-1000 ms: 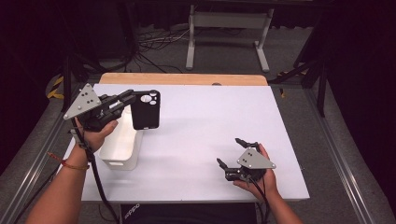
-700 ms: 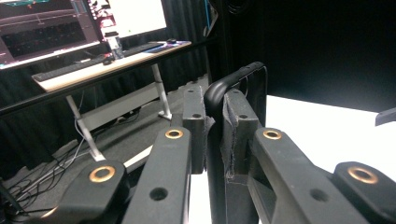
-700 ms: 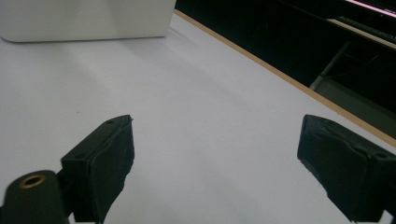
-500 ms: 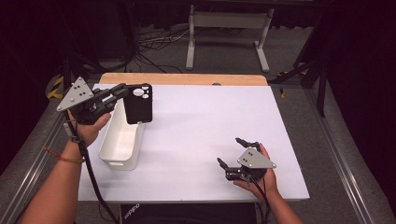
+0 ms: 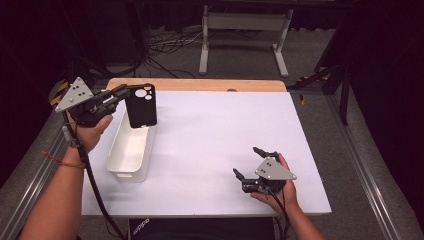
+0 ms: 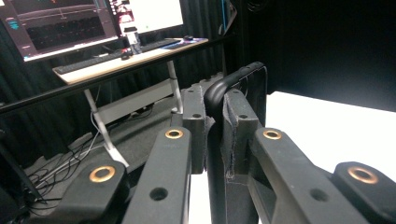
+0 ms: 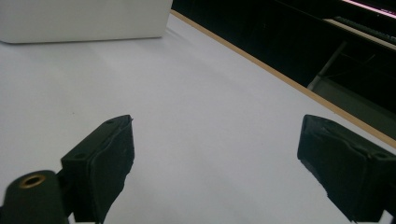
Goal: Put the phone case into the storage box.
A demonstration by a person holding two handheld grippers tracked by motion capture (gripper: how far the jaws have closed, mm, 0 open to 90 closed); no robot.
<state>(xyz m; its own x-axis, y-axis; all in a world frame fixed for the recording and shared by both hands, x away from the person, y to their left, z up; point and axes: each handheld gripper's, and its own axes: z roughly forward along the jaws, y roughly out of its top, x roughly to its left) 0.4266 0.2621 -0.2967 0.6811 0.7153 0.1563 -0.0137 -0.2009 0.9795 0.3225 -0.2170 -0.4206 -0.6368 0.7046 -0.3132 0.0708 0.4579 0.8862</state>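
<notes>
The left hand-held gripper (image 5: 125,92) is clamping a black phone case (image 5: 141,105) above the white bin (image 5: 129,150) near the tabletop's (image 5: 215,135) left edge. The right hand-held gripper (image 5: 248,165) is resting wide open and empty near the front right corner.

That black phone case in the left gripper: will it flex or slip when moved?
The phone case probably flexes little: it hangs straight, pinched at one edge by the left gripper. Likely light. Its smooth rim might pivot between the closed jaws.

A white table (image 5: 210,145) carries a white bin (image 5: 131,150) near its left edge.
</notes>
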